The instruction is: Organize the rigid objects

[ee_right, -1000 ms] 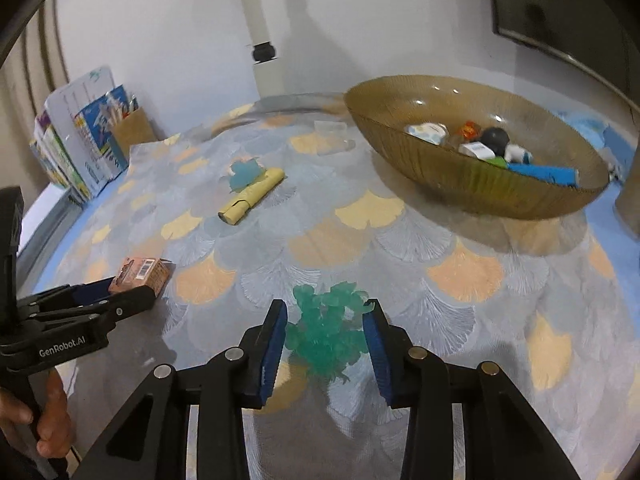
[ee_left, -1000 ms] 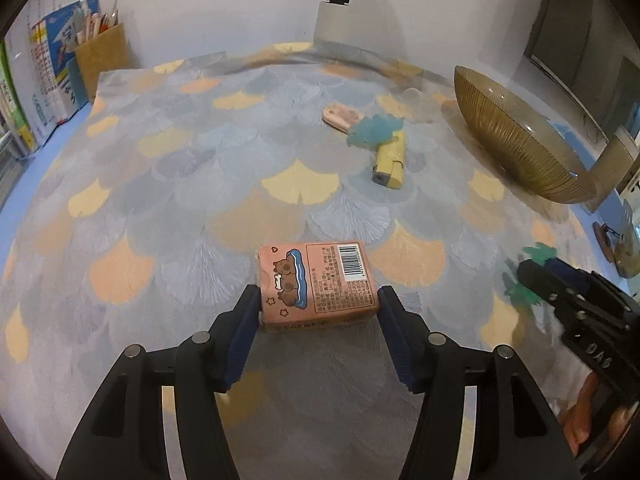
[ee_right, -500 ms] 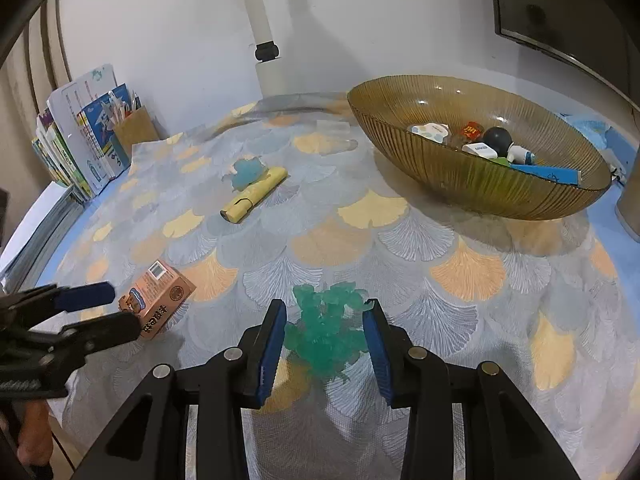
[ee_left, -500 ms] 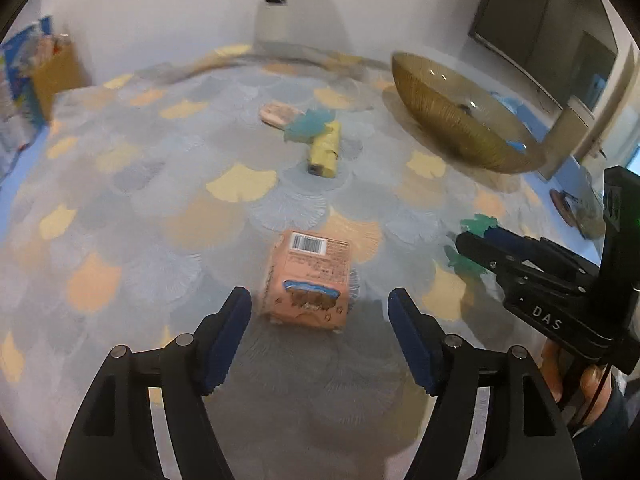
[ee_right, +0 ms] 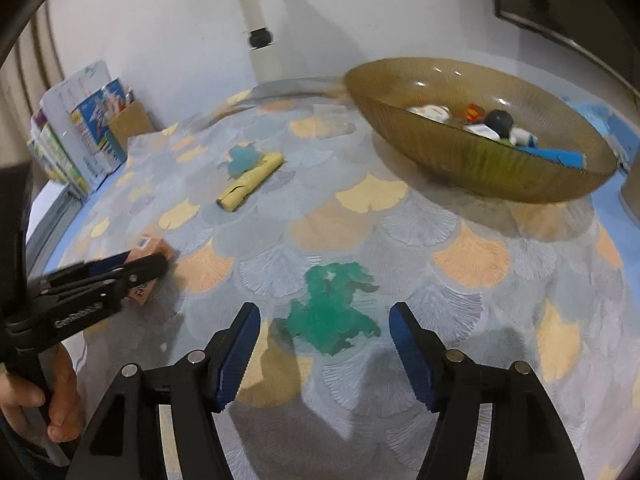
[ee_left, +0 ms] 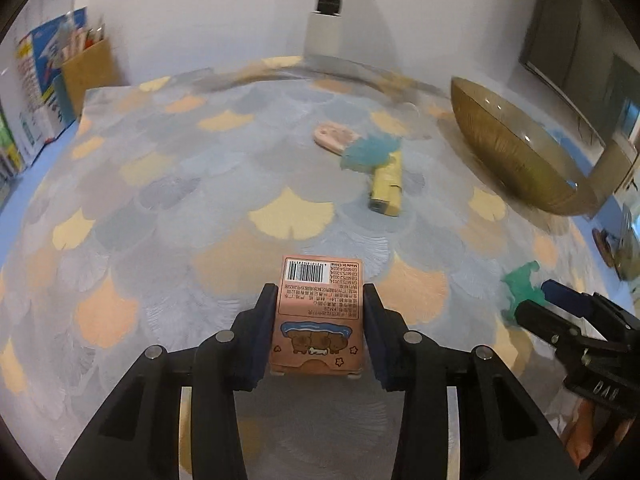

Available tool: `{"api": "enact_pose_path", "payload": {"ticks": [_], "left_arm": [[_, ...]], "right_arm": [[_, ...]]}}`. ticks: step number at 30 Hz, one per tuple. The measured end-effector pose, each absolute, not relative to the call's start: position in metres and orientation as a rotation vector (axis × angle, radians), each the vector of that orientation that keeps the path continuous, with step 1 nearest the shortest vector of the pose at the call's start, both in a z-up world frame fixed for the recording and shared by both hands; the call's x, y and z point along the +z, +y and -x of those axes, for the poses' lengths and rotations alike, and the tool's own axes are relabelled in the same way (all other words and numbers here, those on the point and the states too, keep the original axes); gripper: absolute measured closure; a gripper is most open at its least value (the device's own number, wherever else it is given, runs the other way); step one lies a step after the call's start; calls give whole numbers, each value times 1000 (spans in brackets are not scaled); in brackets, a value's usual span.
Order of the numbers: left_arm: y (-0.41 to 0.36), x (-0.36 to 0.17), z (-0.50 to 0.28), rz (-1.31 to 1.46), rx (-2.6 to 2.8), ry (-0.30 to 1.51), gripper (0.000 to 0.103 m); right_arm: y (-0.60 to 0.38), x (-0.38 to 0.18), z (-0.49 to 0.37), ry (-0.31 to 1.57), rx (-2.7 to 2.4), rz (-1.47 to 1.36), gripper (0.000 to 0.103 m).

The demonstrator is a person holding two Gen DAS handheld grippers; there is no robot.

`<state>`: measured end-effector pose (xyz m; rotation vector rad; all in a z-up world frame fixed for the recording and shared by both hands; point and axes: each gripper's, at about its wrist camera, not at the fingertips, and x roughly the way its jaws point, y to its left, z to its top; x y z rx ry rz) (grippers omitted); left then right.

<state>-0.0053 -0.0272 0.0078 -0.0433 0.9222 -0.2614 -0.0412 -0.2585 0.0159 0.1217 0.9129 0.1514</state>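
Note:
A pink-orange carton [ee_left: 320,312] with a barcode lies lengthwise between the pads of my left gripper [ee_left: 320,290]. Its jaws are closing and both pads press on the carton's long sides. The right wrist view shows the same grip from the side [ee_right: 156,264]. My right gripper [ee_right: 325,308] has its jaws opening wide. A green soft toy [ee_right: 332,312] lies flat on the cloth between and just beyond its fingers, touched by neither. The amber glass bowl [ee_right: 460,160] at the back right holds several small items.
A yellow roll [ee_right: 252,182], a blue toy [ee_right: 242,158] and a pink flat piece [ee_left: 332,138] lie mid-table. Books [ee_left: 36,80] and a cardboard holder [ee_left: 88,72] stand at the back left. A hand [ee_right: 60,392] grips the left tool.
The left jaws opened, turned onto the carton's long sides and closed on them. The right jaws came apart off the green toy, which now lies flat.

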Motion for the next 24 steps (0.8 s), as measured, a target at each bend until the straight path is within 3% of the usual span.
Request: {"api": "enact_pose_path", "payload": {"ticks": [11, 12, 14, 16, 20, 24], "left_arm": [[-42, 6, 9, -64, -254, 898, 64], [-42, 6, 9, -64, -253, 898, 64], [-42, 6, 9, -71, -251, 898, 64], [-41, 6, 9, -64, -255, 898, 65], [-39, 13, 14, -52, -270, 900, 66], [-49, 58, 19, -55, -310, 803, 66]], "right_arm": [[-248, 15, 40, 921, 114, -50, 37], [-247, 15, 39, 924, 109, -40, 39], [-243, 15, 38, 921, 81, -6, 53], [-237, 18, 43, 895, 77, 34, 57], [-237, 29, 53, 861, 116, 5, 57], [-263, 78, 68, 748, 168, -102, 57]]}}
